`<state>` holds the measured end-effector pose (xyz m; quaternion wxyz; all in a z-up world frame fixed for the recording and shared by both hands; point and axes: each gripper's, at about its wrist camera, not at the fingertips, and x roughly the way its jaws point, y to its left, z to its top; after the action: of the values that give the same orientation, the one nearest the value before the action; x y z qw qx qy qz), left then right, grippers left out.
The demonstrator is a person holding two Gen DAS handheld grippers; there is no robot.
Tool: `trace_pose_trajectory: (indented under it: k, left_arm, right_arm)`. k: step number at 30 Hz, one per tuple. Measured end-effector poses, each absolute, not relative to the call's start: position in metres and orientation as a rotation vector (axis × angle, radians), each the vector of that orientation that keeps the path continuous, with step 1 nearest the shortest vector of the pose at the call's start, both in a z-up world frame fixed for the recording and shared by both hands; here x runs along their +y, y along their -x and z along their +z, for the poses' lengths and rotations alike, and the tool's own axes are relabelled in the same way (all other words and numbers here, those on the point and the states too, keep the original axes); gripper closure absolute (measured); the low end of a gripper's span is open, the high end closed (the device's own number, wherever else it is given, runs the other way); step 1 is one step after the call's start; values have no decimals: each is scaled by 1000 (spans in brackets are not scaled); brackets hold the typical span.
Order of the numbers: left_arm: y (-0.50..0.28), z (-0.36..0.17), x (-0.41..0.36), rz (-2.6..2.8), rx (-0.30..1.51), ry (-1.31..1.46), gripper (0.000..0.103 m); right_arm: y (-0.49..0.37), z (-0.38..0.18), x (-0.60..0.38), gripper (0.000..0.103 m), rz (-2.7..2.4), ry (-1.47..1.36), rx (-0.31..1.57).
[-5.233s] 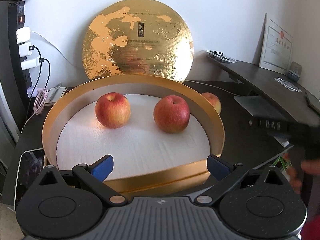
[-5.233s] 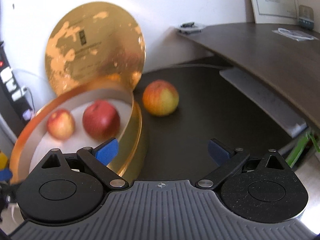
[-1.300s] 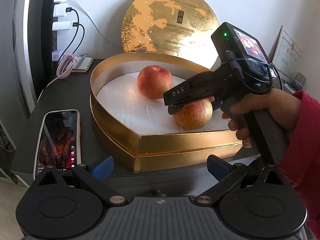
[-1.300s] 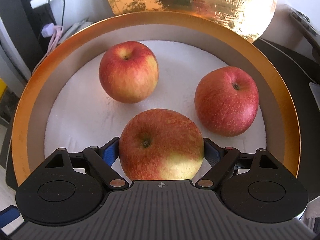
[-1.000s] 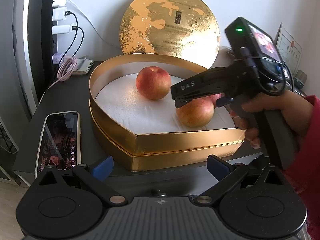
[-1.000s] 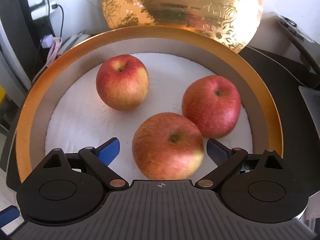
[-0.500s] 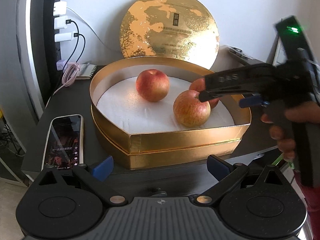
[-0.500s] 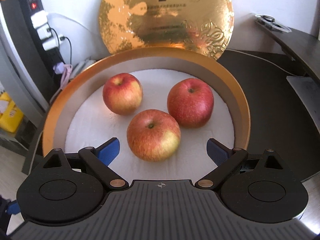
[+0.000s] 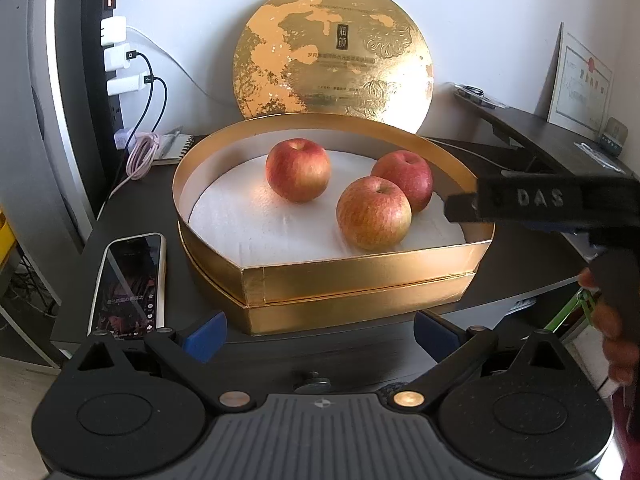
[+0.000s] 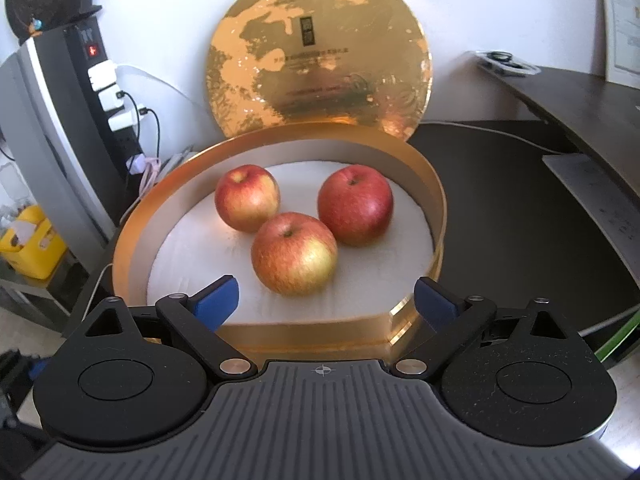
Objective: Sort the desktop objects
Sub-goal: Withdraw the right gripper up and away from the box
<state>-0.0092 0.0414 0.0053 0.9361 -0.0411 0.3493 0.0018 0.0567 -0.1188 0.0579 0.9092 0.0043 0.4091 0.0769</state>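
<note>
Gold gift box (image 9: pixel 360 276), centre of bench (image 10: pixel 520 216): held three apples (image 10: pixel 294 254) clustered on white foam padding, presumably against bruising; its round lid (image 9: pixel 332 52) leaned on the far wall. Left hand-held gripper (image 9: pixel 320 332) and right hand-held gripper (image 10: pixel 326 300) both hung spread and empty near the box.

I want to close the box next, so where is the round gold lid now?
The gold lid stands on edge against the white wall, directly behind the gold box with the three apples, in both wrist views.

White wall (image 9: pixel 200 20), dark desk (image 10: pixel 520 208) (daylit).
</note>
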Motion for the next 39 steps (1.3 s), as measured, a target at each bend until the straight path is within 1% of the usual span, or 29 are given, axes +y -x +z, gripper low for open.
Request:
trace_pose_trajectory:
  k: [10,21,28,33,35,39]
  left_arm:
    - [22,8,25,-15,704,49,3]
    - [31,5,36,-22,693,79,3]
    - [28,1,48,-43,692,112,3]
    - [23,-3,56,-82,690,138,3]
    - [20,-5,59,-98,690,155,3]
    - [14,-5,64,-118,679,160,3]
  right_arm:
    - [-22,60,-120,4,135,49,809]
    - [5,59,-110,3,141,73,787]
    - [2,62,-107,3,149,26,761]
    - [-3,66,-103,3,116,4,696]
    - [-5,69,-102,2,93,-2,669]
    - [-13,67,-98,1,60,28,684]
